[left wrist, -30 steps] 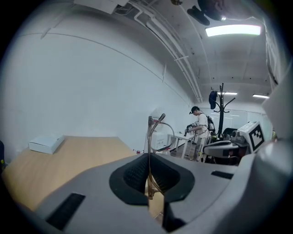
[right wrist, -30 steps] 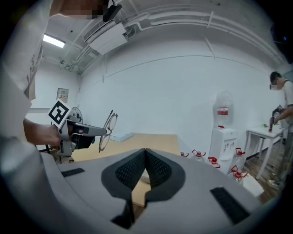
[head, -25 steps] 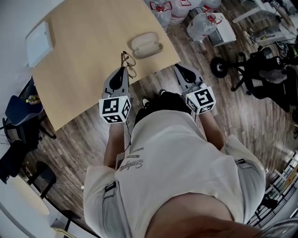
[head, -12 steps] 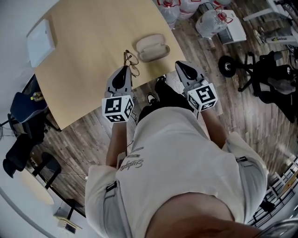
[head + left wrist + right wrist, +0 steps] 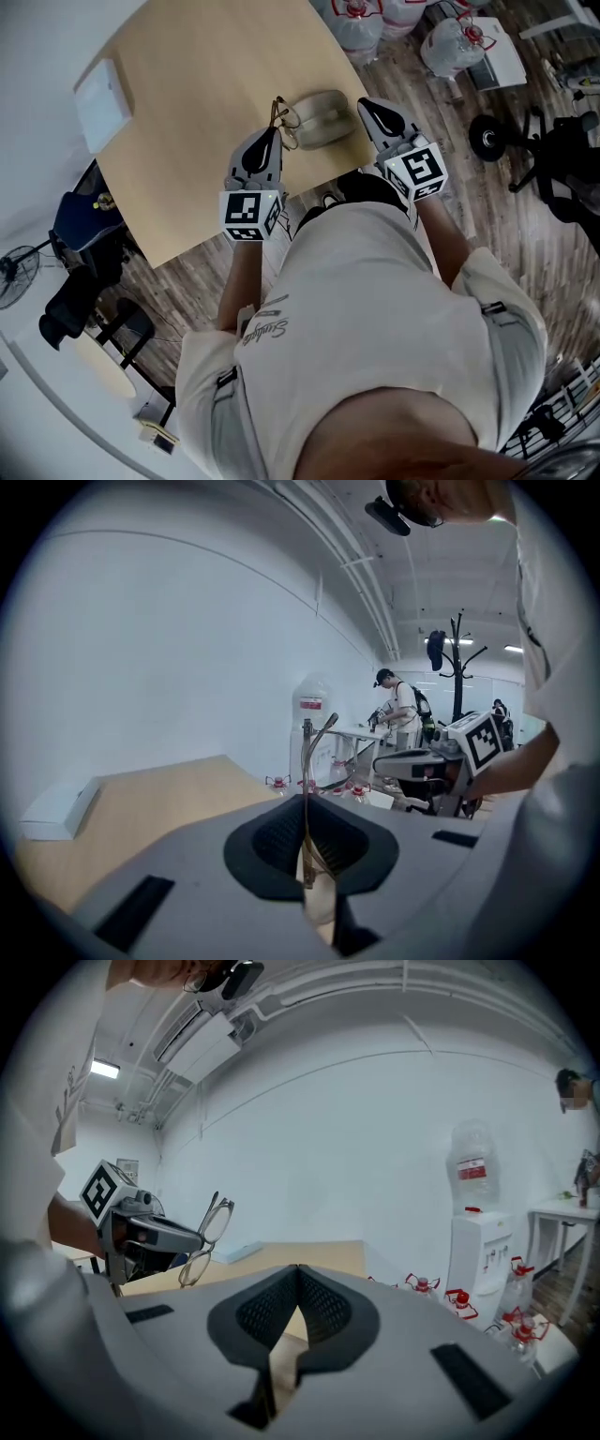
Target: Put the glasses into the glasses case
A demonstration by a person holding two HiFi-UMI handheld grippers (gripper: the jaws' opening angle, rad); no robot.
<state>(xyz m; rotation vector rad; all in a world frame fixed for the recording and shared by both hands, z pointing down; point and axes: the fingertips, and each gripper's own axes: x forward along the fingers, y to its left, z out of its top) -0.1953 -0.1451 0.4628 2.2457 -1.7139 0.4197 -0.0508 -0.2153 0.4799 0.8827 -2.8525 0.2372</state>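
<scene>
The thin-framed glasses (image 5: 282, 116) are held off the table by one temple, which is clamped in my left gripper (image 5: 272, 133). In the left gripper view the jaws are shut on that temple and the frame (image 5: 306, 761) stands up beyond the gripper (image 5: 306, 850). The beige glasses case (image 5: 323, 118) lies near the table's front corner, just right of the glasses. My right gripper (image 5: 369, 104) hovers beside the case's right end, shut with nothing in it (image 5: 297, 1276). From its own view I see the glasses (image 5: 212, 1227) at the left gripper's tip (image 5: 195, 1239).
A white flat box (image 5: 103, 94) lies at the far left of the wooden table (image 5: 187, 84). Water bottles (image 5: 358, 17) stand on the floor beyond the table corner. A dark chair (image 5: 82, 234) is left of the table, and a water dispenser (image 5: 473, 1227) is by the wall.
My left gripper has carried the glasses forward and right, up to the case. The right gripper has moved forward to the case's right end.
</scene>
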